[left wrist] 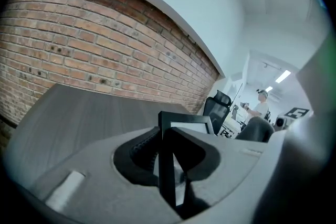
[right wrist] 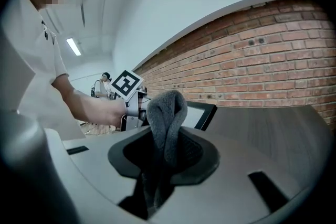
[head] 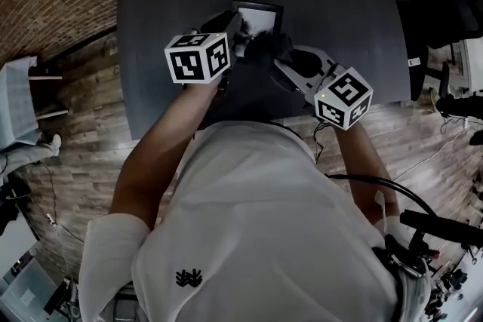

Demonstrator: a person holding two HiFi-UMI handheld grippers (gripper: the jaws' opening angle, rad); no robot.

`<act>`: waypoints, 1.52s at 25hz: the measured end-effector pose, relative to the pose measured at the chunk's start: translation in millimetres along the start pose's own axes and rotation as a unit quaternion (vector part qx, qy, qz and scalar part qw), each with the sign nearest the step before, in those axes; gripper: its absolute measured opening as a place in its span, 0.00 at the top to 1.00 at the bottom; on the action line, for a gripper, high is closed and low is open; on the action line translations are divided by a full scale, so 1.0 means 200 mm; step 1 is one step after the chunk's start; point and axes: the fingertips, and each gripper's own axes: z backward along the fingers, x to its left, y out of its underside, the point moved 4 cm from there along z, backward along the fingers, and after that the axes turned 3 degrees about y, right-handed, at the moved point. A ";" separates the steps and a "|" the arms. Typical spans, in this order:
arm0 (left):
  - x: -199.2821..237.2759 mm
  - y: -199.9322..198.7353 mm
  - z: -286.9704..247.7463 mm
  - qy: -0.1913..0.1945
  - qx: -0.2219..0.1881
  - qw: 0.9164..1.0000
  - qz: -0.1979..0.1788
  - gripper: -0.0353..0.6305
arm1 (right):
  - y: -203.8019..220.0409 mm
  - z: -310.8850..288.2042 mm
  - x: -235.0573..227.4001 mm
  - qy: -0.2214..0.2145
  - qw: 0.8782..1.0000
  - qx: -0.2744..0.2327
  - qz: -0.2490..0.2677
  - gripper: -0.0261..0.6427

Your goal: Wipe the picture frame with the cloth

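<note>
Your left gripper is clamping the picture frame by its edge, steadying it above the table. Your right gripper is pinching the folded cloth just beside the frame's glass, presumably for wiping.

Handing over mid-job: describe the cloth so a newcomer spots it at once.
Above the dark grey table, find the right gripper. Its jaws pinch a folded fuzzy grey cloth, unlike the rigid black picture frame in the left gripper.
</note>
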 end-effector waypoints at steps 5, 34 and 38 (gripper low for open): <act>-0.04 -0.01 0.01 0.026 0.003 1.000 -0.015 0.83 | -0.21 0.05 -0.01 0.023 0.999 -0.032 0.030 0.81; 0.03 -0.06 0.08 0.074 -0.006 0.997 -0.022 0.83 | -0.49 -0.14 0.00 0.082 0.993 -0.036 0.082 0.81; 0.00 -0.06 0.09 0.085 -0.010 0.996 -0.030 0.83 | -0.51 -0.17 -0.02 0.109 0.989 -0.030 0.090 0.81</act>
